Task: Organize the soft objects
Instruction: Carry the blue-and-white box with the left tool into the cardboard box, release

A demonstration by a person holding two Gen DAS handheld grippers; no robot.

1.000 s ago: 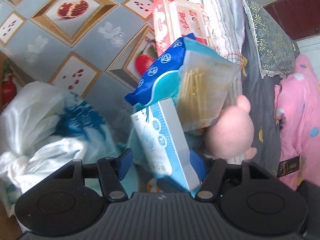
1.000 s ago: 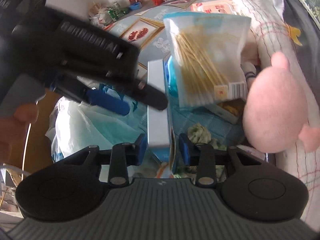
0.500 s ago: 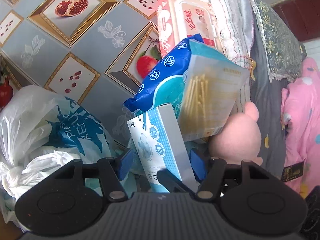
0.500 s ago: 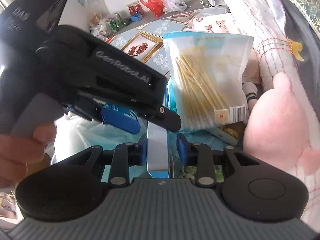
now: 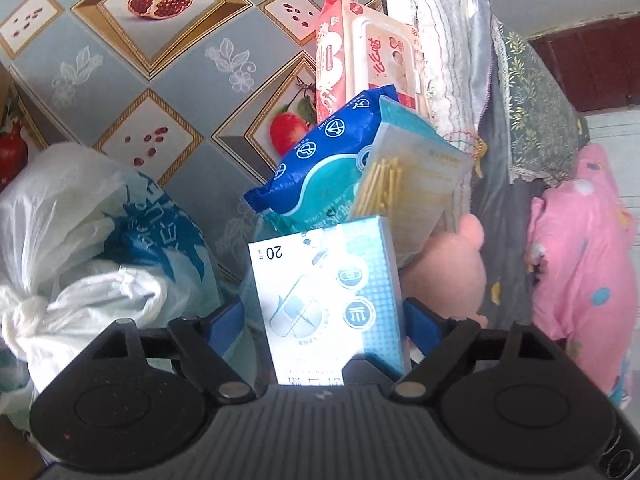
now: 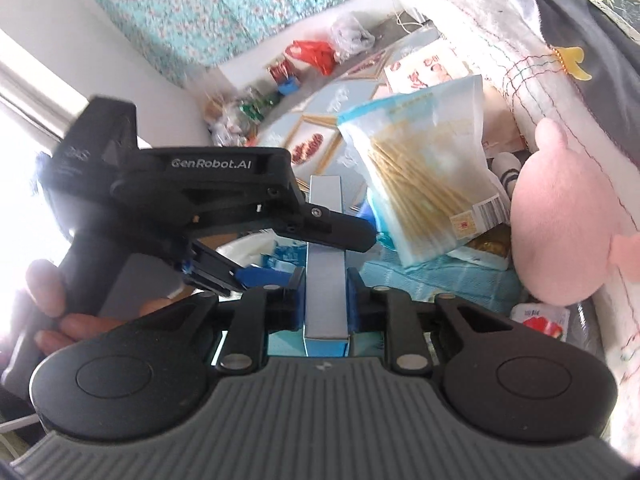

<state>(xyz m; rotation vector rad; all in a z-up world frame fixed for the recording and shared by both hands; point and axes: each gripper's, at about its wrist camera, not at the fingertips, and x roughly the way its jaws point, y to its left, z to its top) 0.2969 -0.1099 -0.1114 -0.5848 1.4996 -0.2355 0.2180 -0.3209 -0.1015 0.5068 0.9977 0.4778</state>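
In the left wrist view, a white plastic bag (image 5: 80, 248) sits at the left on the patterned floor (image 5: 132, 92). Next to it, in the middle, the left gripper (image 5: 320, 316) has its blue fingers (image 5: 226, 318) wide apart, one on each side of a blue and white box (image 5: 332, 304). They do not seem to press on the box. Behind the box a blue pack (image 5: 320, 168) and a bag of cotton swabs (image 5: 412, 184) lean up, with a pink wipes pack (image 5: 360, 60) farther back. To the right is a pink plush toy (image 5: 448, 276), then a bed (image 5: 516, 152) with a pink cloth (image 5: 584, 260).

In the right wrist view, a hand (image 6: 52, 308) at the left holds the black left gripper (image 6: 304, 252), which reaches across to the box. In the middle, the right gripper (image 6: 324, 300) has its fingers (image 6: 294, 300) clamped on the thin sides of the box (image 6: 325, 264), which stands upright. To the right the swabs (image 6: 428, 176) lean over the pile, and the plush toy (image 6: 560, 232) rests beside the bed (image 6: 500, 32).
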